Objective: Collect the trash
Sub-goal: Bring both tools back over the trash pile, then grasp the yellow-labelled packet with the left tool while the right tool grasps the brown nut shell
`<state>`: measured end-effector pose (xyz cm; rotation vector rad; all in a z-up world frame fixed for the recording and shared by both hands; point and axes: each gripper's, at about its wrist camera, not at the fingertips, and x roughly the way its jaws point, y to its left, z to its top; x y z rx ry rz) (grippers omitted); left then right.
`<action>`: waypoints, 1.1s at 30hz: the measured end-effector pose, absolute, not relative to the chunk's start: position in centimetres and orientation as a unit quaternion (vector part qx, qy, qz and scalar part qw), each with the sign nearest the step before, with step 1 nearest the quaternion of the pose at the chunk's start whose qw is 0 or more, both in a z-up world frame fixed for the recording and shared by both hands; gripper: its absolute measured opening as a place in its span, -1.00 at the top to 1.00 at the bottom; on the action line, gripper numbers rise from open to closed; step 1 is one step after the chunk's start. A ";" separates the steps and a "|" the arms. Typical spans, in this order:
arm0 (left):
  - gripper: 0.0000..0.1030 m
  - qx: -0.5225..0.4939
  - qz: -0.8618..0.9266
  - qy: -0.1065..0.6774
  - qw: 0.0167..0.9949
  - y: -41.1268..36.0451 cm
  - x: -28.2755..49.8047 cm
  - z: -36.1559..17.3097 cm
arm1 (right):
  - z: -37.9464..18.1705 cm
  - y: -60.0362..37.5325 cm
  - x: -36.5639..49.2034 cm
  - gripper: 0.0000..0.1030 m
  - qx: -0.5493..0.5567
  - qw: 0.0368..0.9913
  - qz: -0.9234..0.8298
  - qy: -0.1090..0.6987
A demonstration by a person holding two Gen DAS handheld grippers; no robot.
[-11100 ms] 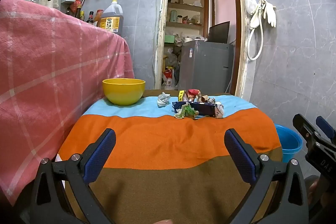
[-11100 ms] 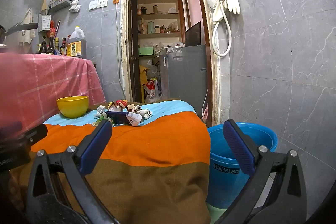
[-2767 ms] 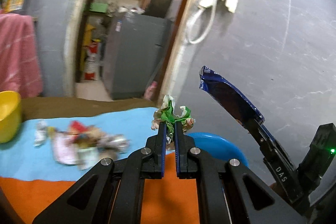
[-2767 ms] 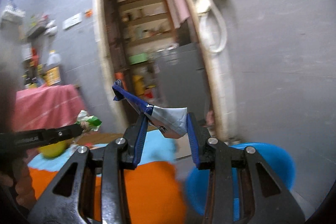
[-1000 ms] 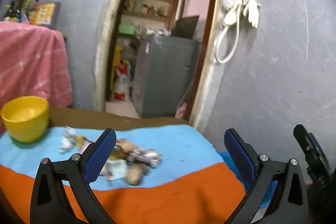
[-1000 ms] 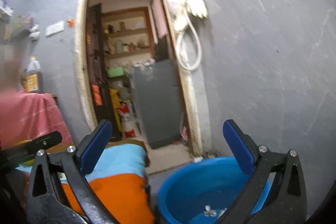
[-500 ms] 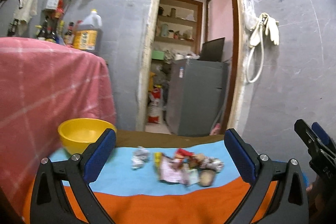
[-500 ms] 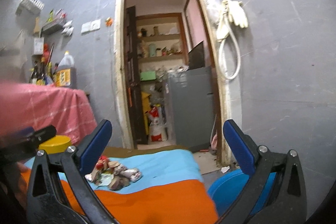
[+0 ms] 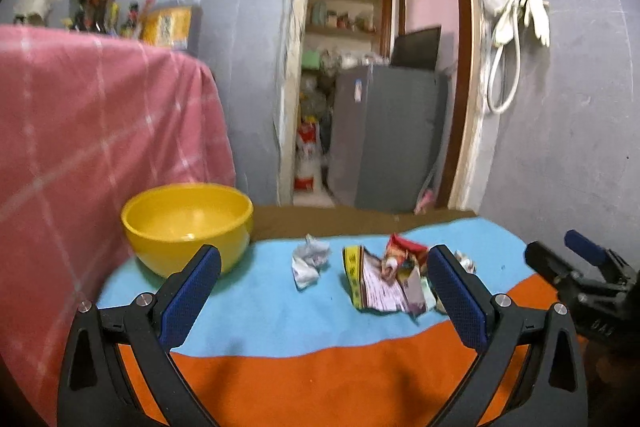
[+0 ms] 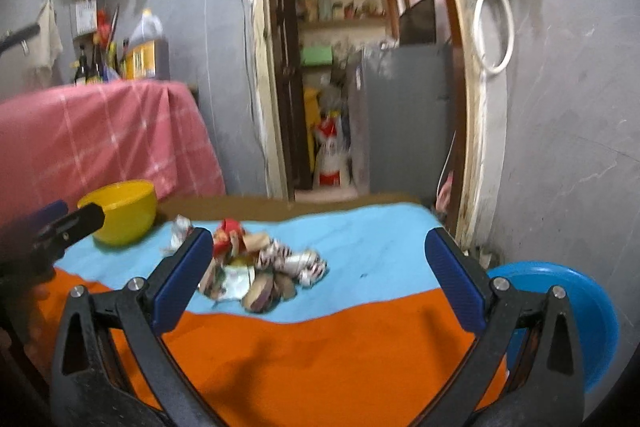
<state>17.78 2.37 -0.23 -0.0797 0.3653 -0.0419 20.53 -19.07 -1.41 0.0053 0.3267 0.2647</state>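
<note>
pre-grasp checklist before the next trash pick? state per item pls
1. Left gripper open and holding nothing: ok.
2. Right gripper open and holding nothing: ok.
3. Trash left on the table: ok, a wrapper pile and a separate paper wad lie on the blue stripe.
4. Bin reachable: ok, it stands open beside the table's right edge.
5. Bowl clear of the targets: ok, it sits apart, left of the wad.
6. Grippers clear of each other: cannot tell, each shows at the edge of the other's view.
</note>
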 end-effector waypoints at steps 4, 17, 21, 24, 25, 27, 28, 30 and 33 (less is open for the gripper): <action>-0.96 -0.046 -0.032 0.244 0.968 2.4 20.0 -1.2 | -2.8 -18.3 21.5 -1.00 -0.026 0.974 0.117 0.194; -0.25 -0.082 -0.097 0.364 0.923 2.2 24.3 -4.0 | -4.7 -16.3 23.9 -0.97 -0.063 0.948 0.152 0.271; -0.02 -0.099 -0.114 0.377 0.914 2.3 25.5 -4.2 | -5.1 -16.1 24.4 -0.78 -0.060 0.940 0.167 0.290; 0.16 -0.114 -0.120 0.388 0.907 2.6 26.3 -4.2 | -5.4 -16.0 24.8 -0.65 -0.050 0.934 0.179 0.306; 0.18 -0.116 -0.120 0.390 0.906 2.6 26.4 -4.2 | -5.4 -16.0 25.0 -0.59 -0.047 0.931 0.183 0.313; 0.31 -0.115 -0.121 0.396 0.903 2.5 26.7 -4.2 | -5.6 -15.8 25.4 -0.53 -0.040 0.926 0.190 0.325; 0.34 -0.114 -0.121 0.399 0.902 2.5 26.8 -4.3 | -5.7 -15.7 25.6 -0.49 -0.036 0.923 0.194 0.331; 0.37 -0.116 -0.121 0.405 0.899 2.6 26.9 -4.3 | -5.8 -15.7 25.9 -0.44 -0.025 0.917 0.205 0.342; 0.37 -0.118 -0.122 0.409 0.897 2.6 27.0 -4.1 | -6.0 -15.5 26.1 -0.36 -0.020 0.910 0.215 0.353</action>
